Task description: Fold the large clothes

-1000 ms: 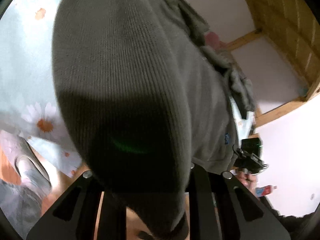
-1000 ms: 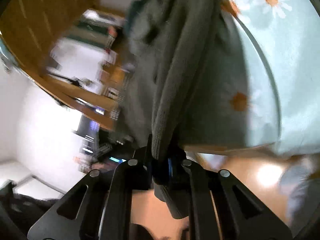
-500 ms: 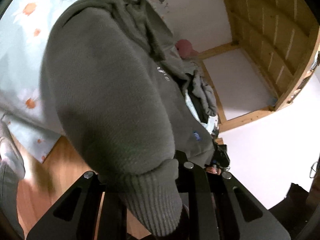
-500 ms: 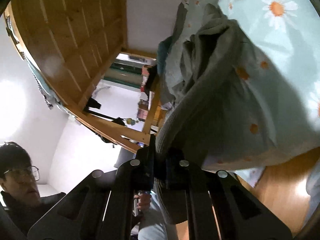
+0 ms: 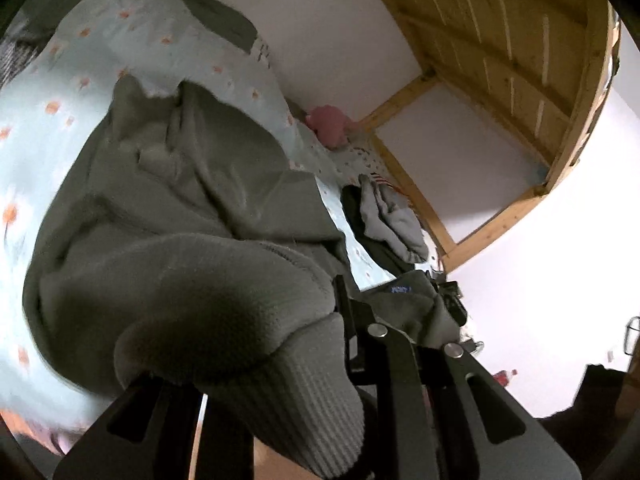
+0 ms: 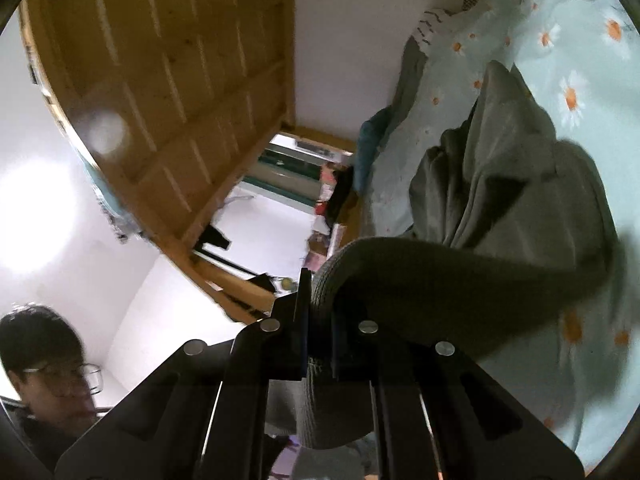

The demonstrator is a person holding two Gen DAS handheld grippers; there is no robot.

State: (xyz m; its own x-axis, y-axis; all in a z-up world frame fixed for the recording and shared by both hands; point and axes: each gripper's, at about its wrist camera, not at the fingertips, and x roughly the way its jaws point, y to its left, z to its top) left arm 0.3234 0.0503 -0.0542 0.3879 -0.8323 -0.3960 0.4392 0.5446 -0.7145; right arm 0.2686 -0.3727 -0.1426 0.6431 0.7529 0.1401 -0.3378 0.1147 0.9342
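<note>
Both sweater (image 5: pixel 168 216) cuffs clamped in nearly closed jaws, left gripper (image 5: pixel 344 344) and right gripper (image 6: pixel 320 332), body trailing on the bed (image 6: pixel 560 60), likely to spread it flat for folding.

Sweater (image 5: pixel 168 208) lies bunched on the bed (image 5: pixel 48 160), over the quilt. One ribbed cuff sits in the left gripper (image 5: pixel 280 344), the other in the right gripper (image 6: pixel 320 320). Heap of clothes (image 5: pixel 392 224) beyond sweater, toward bed frame (image 5: pixel 416 200). Slatted upper bunk (image 6: pixel 160 80) overhead.
</note>
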